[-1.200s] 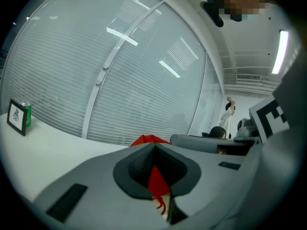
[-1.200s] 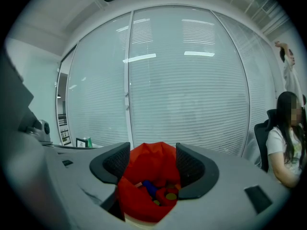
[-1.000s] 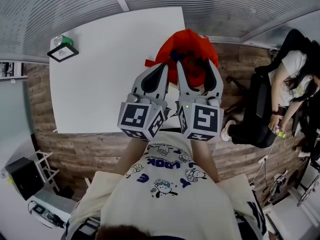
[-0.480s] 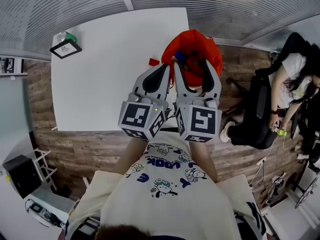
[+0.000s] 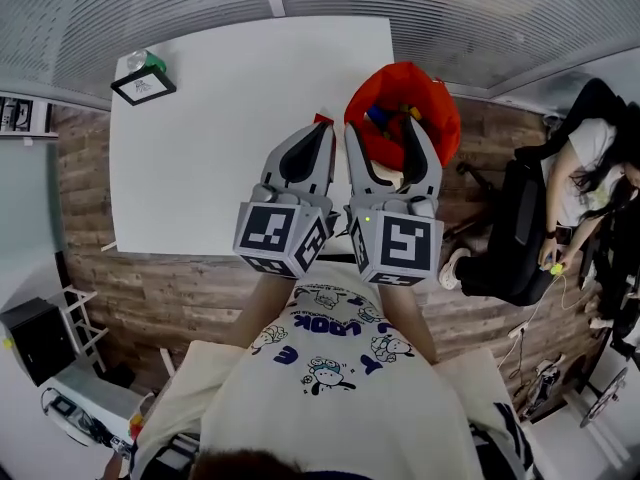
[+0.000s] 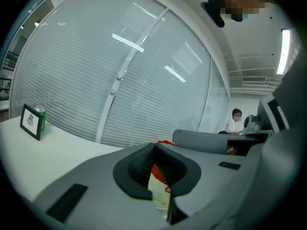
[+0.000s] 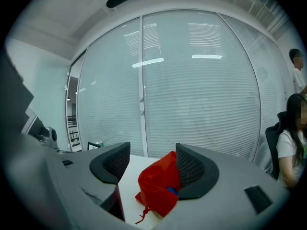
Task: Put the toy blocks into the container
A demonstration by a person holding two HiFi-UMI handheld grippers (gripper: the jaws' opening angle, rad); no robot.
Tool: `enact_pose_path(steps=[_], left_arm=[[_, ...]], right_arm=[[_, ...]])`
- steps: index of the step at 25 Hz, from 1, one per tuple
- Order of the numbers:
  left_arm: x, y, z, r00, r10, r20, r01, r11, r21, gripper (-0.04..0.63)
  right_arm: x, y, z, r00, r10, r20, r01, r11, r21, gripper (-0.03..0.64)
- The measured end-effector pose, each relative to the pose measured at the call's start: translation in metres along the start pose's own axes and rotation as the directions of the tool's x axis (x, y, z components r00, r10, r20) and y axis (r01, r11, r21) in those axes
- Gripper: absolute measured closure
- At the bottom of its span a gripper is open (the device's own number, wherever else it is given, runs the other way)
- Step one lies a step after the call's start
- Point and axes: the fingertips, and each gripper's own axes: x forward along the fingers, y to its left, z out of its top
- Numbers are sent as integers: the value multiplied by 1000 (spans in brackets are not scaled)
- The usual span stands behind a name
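White table (image 5: 220, 138) on wood floor (image 5: 170, 298), blinds behind; red bag (image 5: 425, 86) at table's right edge holds toy blocks (image 5: 376, 116); left gripper (image 5: 323, 126) jaws together, right gripper (image 5: 385, 128) jaws apart above bag

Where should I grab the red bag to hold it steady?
Probably by the upright fabric rim of the bag, coming from above with one finger inside the mouth and one outside. The mouth faces up and stands open, so the soft wall is free to pinch. The blocks lie lower inside.
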Motion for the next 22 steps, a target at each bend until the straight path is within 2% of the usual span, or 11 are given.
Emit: enact_pose_path(steps=[12,22], left_arm=[[-32,51,12,993,112,33,-111,993,-29,563],[-49,90,14,984,174,39,-171,983,-60,563]], right_arm=[[19,66,4,990,140,-3,-140,990,-27,325],[37,103,-16,977,203,-67,-205,978,-36,327]])
